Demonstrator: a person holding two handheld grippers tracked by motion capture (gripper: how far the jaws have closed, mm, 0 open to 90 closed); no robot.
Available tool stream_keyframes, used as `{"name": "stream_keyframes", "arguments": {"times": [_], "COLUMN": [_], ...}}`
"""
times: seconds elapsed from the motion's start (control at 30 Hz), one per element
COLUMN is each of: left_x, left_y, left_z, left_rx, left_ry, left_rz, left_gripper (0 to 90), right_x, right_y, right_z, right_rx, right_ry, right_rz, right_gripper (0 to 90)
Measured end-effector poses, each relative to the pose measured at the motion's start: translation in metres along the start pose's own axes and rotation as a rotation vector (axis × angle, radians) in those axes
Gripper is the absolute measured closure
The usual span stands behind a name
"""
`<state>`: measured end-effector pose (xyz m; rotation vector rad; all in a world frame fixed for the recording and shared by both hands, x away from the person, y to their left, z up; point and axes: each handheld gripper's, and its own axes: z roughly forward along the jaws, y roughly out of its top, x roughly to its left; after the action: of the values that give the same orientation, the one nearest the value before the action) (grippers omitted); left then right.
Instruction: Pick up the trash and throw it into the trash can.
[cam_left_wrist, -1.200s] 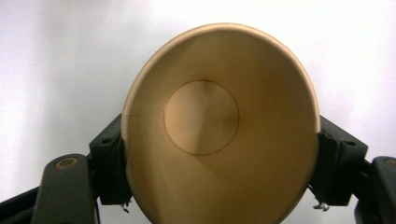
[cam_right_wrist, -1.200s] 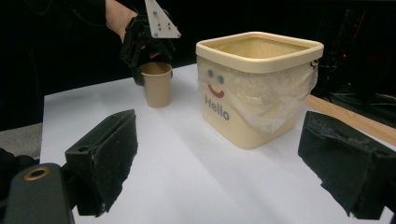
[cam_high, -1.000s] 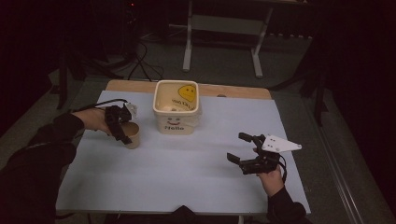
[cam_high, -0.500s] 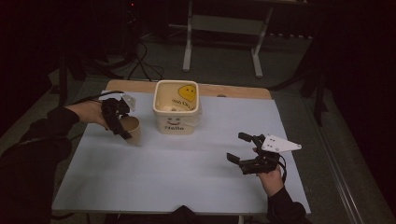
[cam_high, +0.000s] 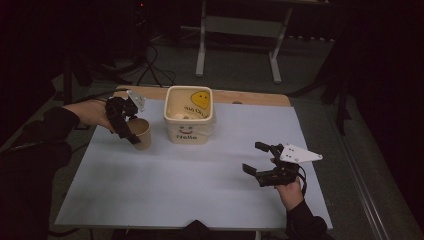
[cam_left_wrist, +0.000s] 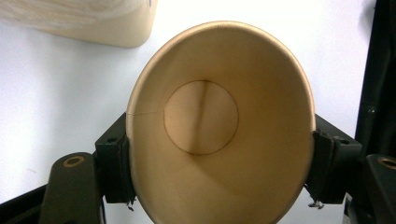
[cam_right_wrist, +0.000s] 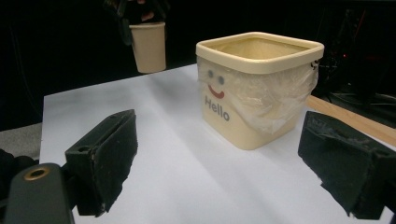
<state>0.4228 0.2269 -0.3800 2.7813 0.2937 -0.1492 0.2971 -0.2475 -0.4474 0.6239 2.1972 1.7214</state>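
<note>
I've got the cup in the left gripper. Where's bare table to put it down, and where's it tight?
The paper cup is clamped in the left gripper, off the table. Bare sheet spreads in front of the Hello bin, between it and the near edge. The right gripper, open, borders that on the right. Tightest: the gap between cup and bin.

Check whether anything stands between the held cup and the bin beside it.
Nothing visible does. The cup, clamped in the left gripper, is lifted off the white table just left of the bin, whose top is open. The right gripper sits open, far off.
</note>
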Motion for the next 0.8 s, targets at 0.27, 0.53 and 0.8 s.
{"name": "stream_keyframes", "arguments": {"times": [0.27, 0.53, 0.8], "left_x": [-0.004, -0.007, -0.01], "left_y": [0.011, 0.027, 0.039], "left_z": [-0.015, -0.03, -0.039], "left_rx": [-0.009, -0.024, -0.023], "left_ry": [0.001, -0.004, 0.005], "left_rz": [0.009, 0.022, 0.041], "left_gripper": [28.2, 28.3, 28.3], "right_x": [0.0, 0.0, 0.0], "right_y": [0.0, 0.0, 0.0], "right_z": [0.0, 0.0, 0.0], "right_rx": [0.001, 0.001, 0.001], "right_ry": [0.0, 0.0, 0.0], "right_rz": [0.003, 0.003, 0.002], "right_gripper": [11.6, 11.6, 11.6]}}
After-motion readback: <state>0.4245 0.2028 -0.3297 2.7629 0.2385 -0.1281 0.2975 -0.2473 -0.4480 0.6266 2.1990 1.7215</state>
